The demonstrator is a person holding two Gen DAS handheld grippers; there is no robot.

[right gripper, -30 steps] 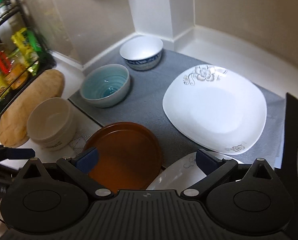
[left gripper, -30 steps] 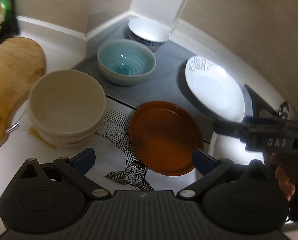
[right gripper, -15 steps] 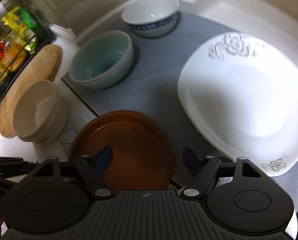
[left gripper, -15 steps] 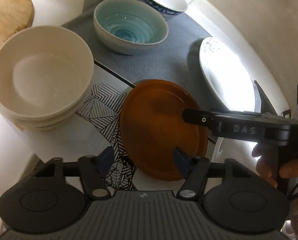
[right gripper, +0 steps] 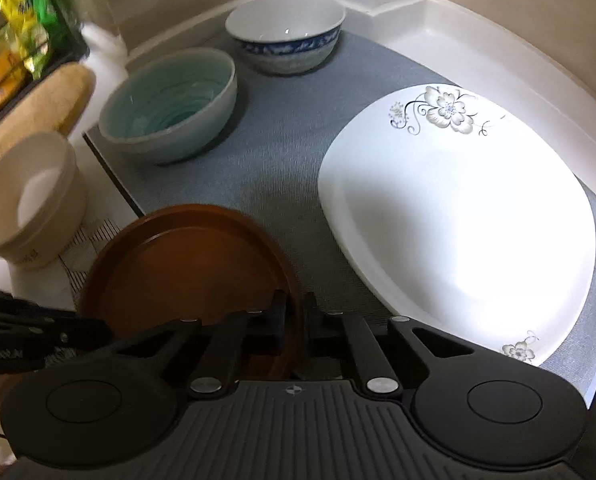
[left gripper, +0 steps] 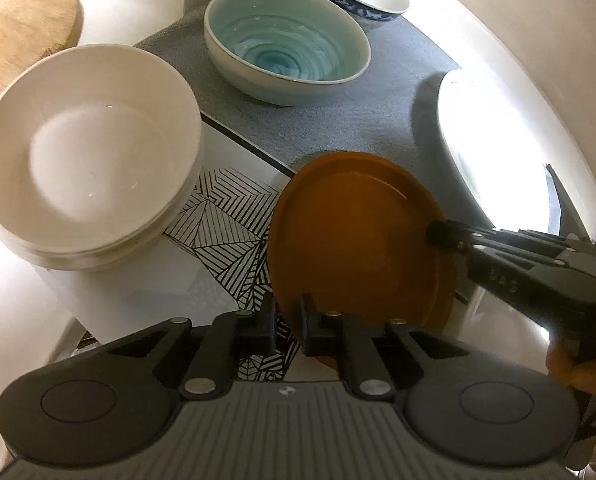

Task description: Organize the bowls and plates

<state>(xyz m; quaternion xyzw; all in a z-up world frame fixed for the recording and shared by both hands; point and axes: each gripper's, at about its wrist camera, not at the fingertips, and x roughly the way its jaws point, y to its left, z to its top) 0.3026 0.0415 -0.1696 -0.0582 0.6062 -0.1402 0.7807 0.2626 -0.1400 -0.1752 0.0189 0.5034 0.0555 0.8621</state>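
While the grey mat (right gripper: 298,168) bears the flowered white plate (right gripper: 458,220), the teal bowl (right gripper: 169,108) and the blue-rimmed bowl (right gripper: 285,36) singly, nothing looks stacked there yet. The cream bowls (left gripper: 85,160) sit nested off the mat. The brown plate (left gripper: 358,232) straddles the mat's edge, with the left gripper (left gripper: 287,320) and right gripper (right gripper: 293,320) each clamped on its rim.

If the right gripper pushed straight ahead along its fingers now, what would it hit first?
The right gripper is already shut on the brown plate's rim, so pushing on would only shove the plate; beyond lies grey mat, probably.
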